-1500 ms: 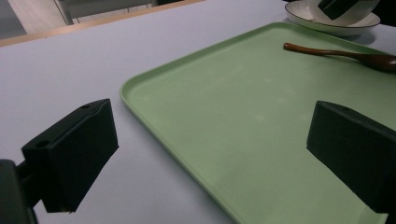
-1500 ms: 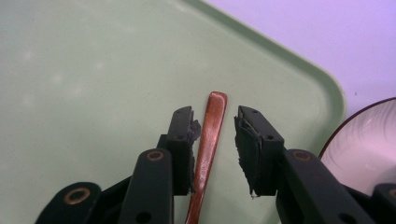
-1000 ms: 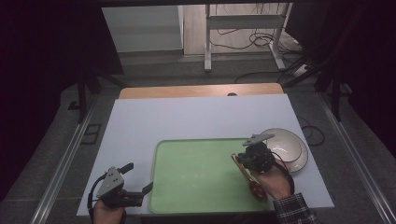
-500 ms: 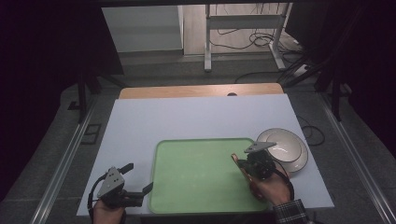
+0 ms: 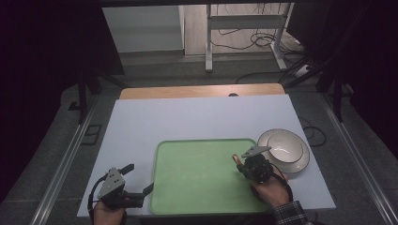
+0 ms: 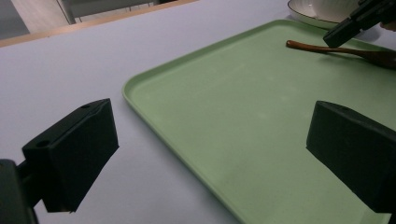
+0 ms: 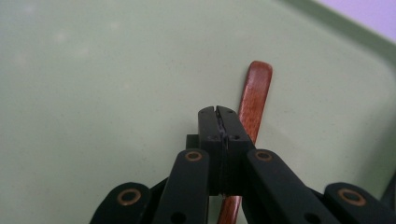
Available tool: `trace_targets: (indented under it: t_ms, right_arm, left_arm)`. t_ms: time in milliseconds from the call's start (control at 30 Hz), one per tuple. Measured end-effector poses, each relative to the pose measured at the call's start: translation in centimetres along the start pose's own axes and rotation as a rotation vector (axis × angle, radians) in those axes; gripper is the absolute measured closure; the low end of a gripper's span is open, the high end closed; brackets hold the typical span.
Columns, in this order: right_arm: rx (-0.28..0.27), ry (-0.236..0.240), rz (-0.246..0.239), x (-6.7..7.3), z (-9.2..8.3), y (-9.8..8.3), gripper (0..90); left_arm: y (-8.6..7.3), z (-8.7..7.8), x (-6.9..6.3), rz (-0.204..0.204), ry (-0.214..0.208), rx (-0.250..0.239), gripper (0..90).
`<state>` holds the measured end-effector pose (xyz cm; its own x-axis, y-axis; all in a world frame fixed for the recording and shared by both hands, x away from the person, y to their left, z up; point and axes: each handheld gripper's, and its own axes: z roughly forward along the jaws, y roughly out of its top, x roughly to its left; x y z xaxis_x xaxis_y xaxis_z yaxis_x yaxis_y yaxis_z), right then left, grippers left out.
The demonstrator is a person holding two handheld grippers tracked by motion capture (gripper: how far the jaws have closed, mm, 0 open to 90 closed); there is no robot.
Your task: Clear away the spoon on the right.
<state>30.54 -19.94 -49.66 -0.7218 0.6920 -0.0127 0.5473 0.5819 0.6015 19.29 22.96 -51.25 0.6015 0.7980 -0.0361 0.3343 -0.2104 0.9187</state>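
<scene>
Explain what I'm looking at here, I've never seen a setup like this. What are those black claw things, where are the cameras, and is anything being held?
A person sits at a table with a hand-held two-jaw gripper in each hand. One camera looks down from above; one more rides on each gripper, looking along its jaws.

On the white table lie a green tray and, right of it, a white bowl on a plate. The left gripper rests beside the tray, jaws wide open and empty. The right gripper is over the tray, jaws shut with nothing between them. A brown wooden spoon lies on the tray under and beside those jaws; whether they touch it is unclear.
</scene>
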Motion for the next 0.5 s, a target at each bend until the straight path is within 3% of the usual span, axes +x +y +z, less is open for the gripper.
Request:
trace_targets:
  t_ms: [233,500]
  right_arm:
    - [0.032,-0.02,-0.023,-0.05,0.8,-0.25,89.8]
    - [0.04,-0.041,-0.002,-0.77,0.77,-0.46,89.7]
  left_arm:
    - [-0.03,-0.03,0.07,-0.001,0.003,0.002,2.0]
    - [-0.04,-0.01,0.06,0.0,0.005,0.005,2.0]
